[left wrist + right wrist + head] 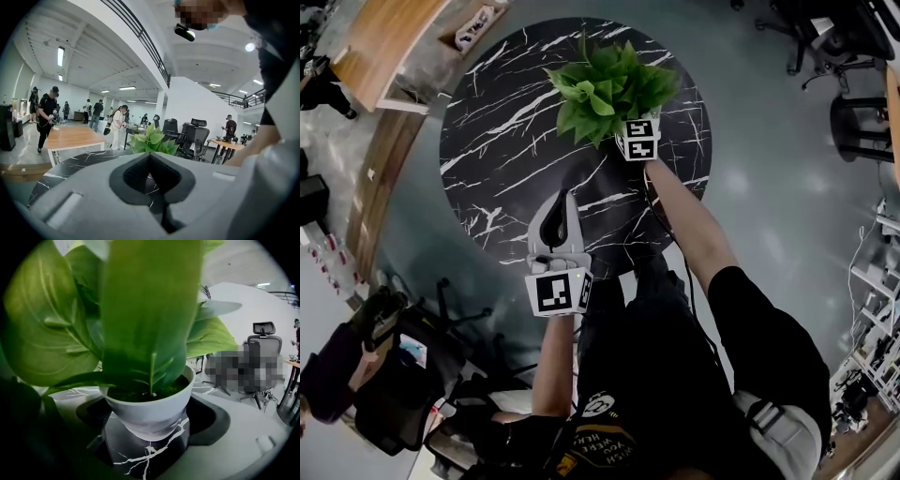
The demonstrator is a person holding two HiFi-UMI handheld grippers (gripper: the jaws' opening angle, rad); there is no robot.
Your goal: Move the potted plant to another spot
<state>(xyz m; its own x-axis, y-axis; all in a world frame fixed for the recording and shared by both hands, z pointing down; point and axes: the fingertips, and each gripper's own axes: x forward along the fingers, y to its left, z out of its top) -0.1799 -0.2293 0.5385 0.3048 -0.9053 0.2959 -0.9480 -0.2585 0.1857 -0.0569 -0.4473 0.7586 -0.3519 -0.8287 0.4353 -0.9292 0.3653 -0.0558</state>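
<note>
The potted plant (609,84), with broad green leaves in a white pot (150,408), stands at the far side of the round black marble table (506,141). My right gripper (628,124) reaches in under the leaves. In the right gripper view its jaws stand wide on both sides of the pot, which rests on the table, and I see no pad pressing on it. My left gripper (567,197) hovers over the table's near part, shut and empty, pointing at the plant (152,140) further off.
A wooden table (384,47) stands beyond the marble table's left edge. Office chairs (853,122) are at the right. A person sits by bags at the lower left (356,366). Several people stand far off in the hall (47,112).
</note>
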